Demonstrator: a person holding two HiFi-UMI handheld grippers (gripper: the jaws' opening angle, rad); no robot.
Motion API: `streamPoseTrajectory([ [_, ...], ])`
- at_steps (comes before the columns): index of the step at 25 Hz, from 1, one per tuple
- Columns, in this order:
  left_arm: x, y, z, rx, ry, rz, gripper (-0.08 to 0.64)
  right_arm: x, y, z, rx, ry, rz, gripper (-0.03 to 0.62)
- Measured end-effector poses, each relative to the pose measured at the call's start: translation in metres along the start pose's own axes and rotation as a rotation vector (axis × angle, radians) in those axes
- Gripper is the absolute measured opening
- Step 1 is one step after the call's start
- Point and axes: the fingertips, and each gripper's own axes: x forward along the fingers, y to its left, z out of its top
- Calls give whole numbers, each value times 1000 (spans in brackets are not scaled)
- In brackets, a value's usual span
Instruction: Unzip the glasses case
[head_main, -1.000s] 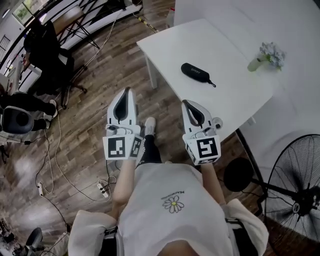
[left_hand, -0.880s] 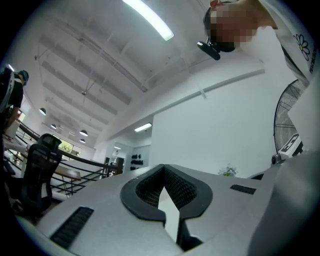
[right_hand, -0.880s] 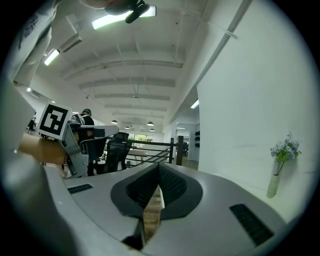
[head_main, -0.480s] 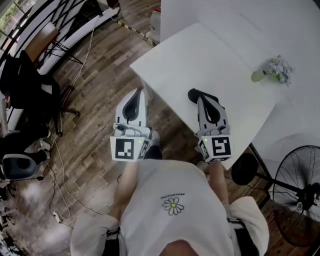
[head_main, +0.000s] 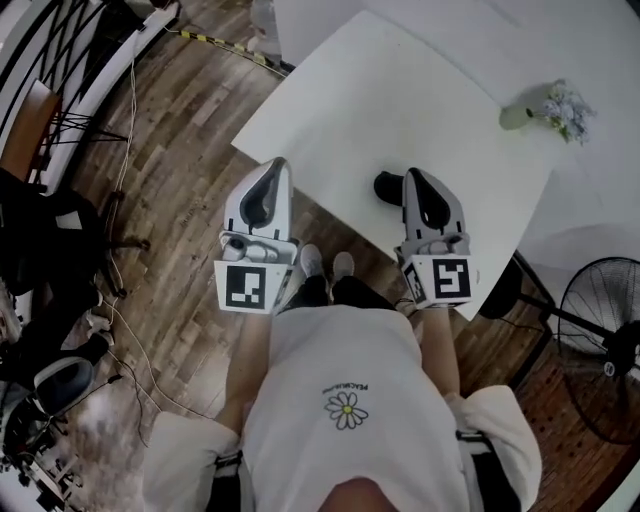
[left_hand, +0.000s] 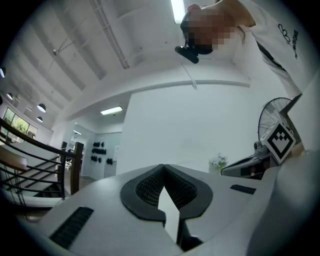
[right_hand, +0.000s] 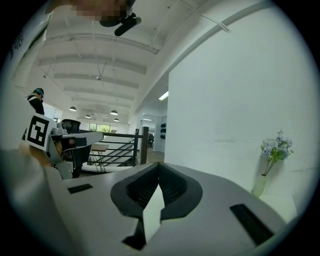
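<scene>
Overhead, in the head view, I hold both tools out level in front of my body. The white table (head_main: 400, 90) runs slantwise ahead, with wooden floor (head_main: 170, 150) to its left. The left claw (head_main: 279, 166) has its tip at the table's near edge and its body out over the floor. The right claw (head_main: 415, 176) is over the table. The black glasses case (head_main: 387, 186) lies near that near edge, just left of the right claw's tip and partly hidden behind it, so I cannot see its zip. I judge the zip has not been touched. A vase of flowers (head_main: 553, 106) stands well away near the far right edge, and a fan (head_main: 605, 345) stands on the floor to the right. That leaves bare tabletop all round the case for working.

In the left gripper view, the left claw (left_hand: 163, 168) is pressed together with nothing in it. It points at a blank white wall, with the right tool off to one side.

In the right gripper view, the right claw (right_hand: 158, 165) is likewise pressed together and holds nothing. It looks over the case, not at it, with the flowers to its right. I judge both claws must tip downward before either can reach the case.
</scene>
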Motion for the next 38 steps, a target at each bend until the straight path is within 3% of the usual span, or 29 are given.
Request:
streamPoseTrajectory([
  [14, 53, -63, -26, 27, -9, -130, 15, -20, -57, -15, 15, -27, -60, 8],
  [20, 77, -82, -49, -11, 22, -216, 15, -41, -74, -27, 42, -17, -145, 8],
  [28, 118, -112, -106, -19, 156, -462, 15, -62, -100, -46, 95, 45, -372, 8],
  [34, 115, -132, -170, -21, 349, -693, 15, -71, -94, -64, 138, 104, -509, 8],
  [38, 102, -138, -206, 44, 458, -796, 15, -82, -91, -73, 217, 120, -582, 8],
])
